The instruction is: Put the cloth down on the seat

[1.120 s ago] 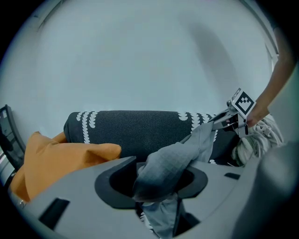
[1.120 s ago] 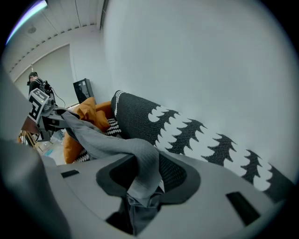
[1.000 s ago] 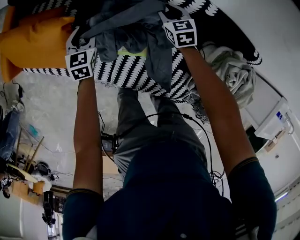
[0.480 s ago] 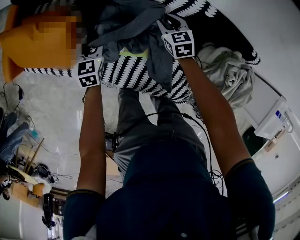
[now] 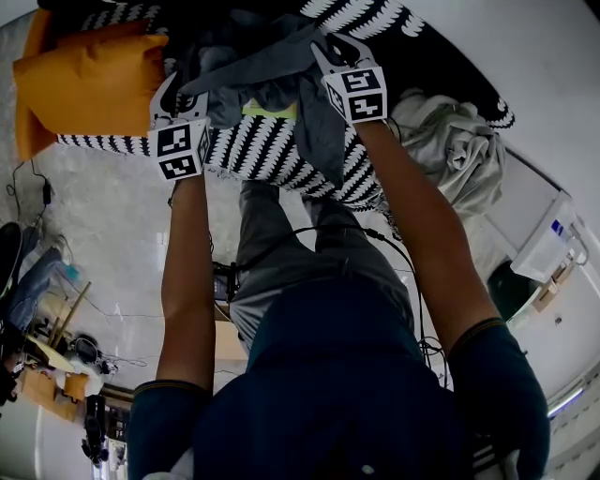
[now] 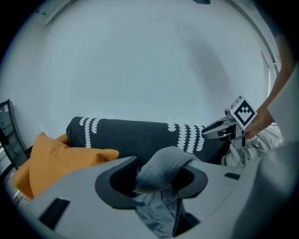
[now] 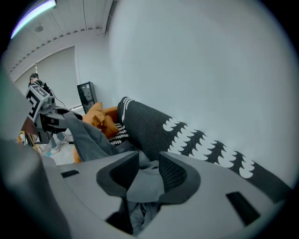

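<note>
Over patterned seat [image 5: 253, 150], left tool [image 6: 161, 175] and right tool [image 7: 147, 175] clamped on grey cloth [image 5: 272, 61], orange cushion [image 5: 89, 84] alongside

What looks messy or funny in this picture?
Nothing is broken or spilled. The grey cloth is bunched up, pinched by the left gripper and right gripper over the seat. A pale cloth lies crumpled in a heap at the seat's right end.

A plain white wall [image 6: 140, 60] is seen behind. The pale floor [image 5: 103, 225] is crossed by cables [image 5: 419, 314]. A ceiling light [image 7: 35, 14] is lit.
</note>
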The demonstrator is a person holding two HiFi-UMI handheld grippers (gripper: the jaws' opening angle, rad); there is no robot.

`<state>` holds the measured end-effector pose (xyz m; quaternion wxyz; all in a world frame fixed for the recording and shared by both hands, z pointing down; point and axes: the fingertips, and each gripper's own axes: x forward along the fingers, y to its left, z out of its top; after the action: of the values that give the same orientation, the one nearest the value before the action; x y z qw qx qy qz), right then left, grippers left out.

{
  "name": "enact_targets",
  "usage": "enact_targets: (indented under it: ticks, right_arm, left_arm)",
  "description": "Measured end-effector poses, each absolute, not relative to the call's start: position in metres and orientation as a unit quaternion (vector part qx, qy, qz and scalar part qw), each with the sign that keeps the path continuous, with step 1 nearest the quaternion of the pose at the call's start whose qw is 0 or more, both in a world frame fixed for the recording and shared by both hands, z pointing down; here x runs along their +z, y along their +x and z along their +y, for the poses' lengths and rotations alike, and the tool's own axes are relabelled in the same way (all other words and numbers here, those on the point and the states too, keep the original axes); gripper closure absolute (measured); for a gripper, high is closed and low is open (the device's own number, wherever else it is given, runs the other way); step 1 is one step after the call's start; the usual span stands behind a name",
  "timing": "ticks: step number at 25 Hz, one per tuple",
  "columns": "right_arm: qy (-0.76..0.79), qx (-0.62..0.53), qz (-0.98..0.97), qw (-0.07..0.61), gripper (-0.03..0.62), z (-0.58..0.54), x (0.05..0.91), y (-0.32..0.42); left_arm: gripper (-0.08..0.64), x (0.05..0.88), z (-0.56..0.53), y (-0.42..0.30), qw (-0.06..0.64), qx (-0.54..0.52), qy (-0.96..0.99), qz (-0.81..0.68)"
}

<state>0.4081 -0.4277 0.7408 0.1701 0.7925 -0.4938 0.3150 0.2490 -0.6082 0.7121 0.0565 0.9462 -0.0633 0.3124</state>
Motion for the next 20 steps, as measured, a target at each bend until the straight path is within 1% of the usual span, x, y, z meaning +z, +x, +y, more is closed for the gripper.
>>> enact_targets:
  ticks: [3, 7, 12, 14, 15, 18, 19, 20]
  right_arm:
    - [0.795, 0.309, -0.495, 0.167, 0.449, -0.428, 0.731, 0.405]
    - [0.797, 0.301, -0.497, 0.163, 0.449, -0.426, 0.718, 0.400]
    - [0.800, 0.294, -0.498, 0.157, 0.449, -0.421, 0.706, 0.394]
    - [0.802, 0.291, -0.498, 0.156, 0.449, -0.419, 0.701, 0.392]
    - [0.802, 0.290, -0.498, 0.156, 0.449, -0.418, 0.699, 0.391]
    - [0.803, 0.289, -0.499, 0.155, 0.449, -0.413, 0.697, 0.389]
    - [0.802, 0.288, -0.499, 0.155, 0.449, -0.412, 0.697, 0.388]
    - [0.802, 0.288, -0.500, 0.155, 0.449, -0.412, 0.698, 0.387]
  left_arm:
    - [0.380, 0.704, -0.605, 0.247, 0.064, 0.315, 0.945, -0.061]
    - [0.380, 0.693, -0.598, 0.241, 0.099, 0.343, 0.932, -0.058]
    - [0.380, 0.660, -0.603, 0.240, 0.068, 0.322, 0.941, -0.072]
    - [0.380, 0.650, -0.605, 0.240, 0.078, 0.314, 0.943, -0.079]
    - [0.380, 0.651, -0.607, 0.239, 0.107, 0.309, 0.941, -0.089]
    - [0.380, 0.681, -0.618, 0.229, 0.270, 0.299, 0.905, -0.134]
    - [0.380, 0.694, -0.621, 0.224, 0.302, 0.302, 0.892, -0.146]
    - [0.380, 0.704, -0.624, 0.220, 0.310, 0.309, 0.886, -0.154]
